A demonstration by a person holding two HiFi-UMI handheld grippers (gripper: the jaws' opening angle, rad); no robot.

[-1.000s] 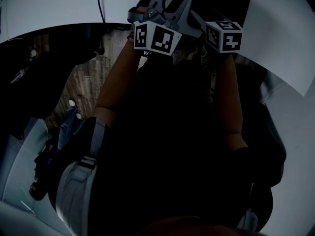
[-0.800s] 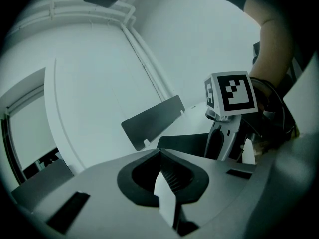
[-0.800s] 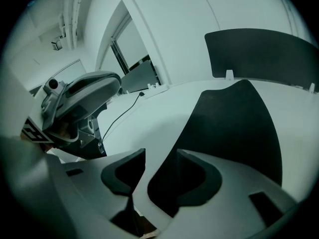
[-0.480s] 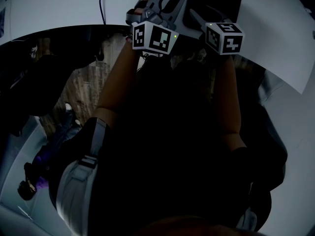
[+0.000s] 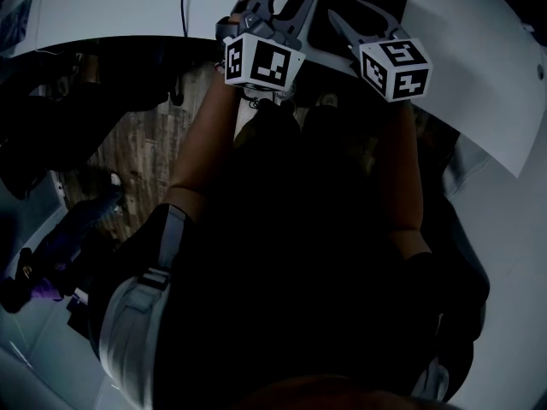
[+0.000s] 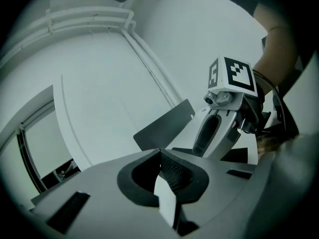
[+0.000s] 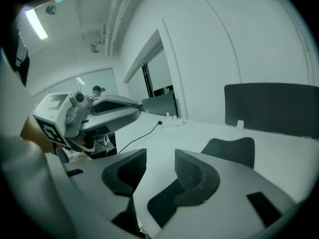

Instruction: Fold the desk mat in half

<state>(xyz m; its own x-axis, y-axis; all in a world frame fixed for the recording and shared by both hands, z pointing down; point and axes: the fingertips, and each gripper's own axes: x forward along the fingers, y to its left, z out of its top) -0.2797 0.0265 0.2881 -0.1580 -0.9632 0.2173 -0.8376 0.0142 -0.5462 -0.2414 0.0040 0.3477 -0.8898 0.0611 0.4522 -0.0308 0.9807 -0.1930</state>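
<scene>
Left gripper [image 6: 159, 153]: pads pressed together at the tips, nothing clearly nipped between them.
Right gripper [image 7: 160, 157]: jaws spread, just narrowed a little, only bare desk showing between them.
Mat [image 7: 230, 151]: dark, round-cornered, flat on the desk, just beyond the right gripper's right jaw.
Desk [image 7: 199, 133]: white.
Cable [image 7: 144, 132]: far left on the desk.

Only a sliver of the pale sheet [image 6: 167, 205] shows between the fingers of the left gripper [image 6: 163, 176], the rest hidden behind them, and in the head view the person's dark clothing [image 5: 291, 254] covers whatever lies beneath the arms.
</scene>
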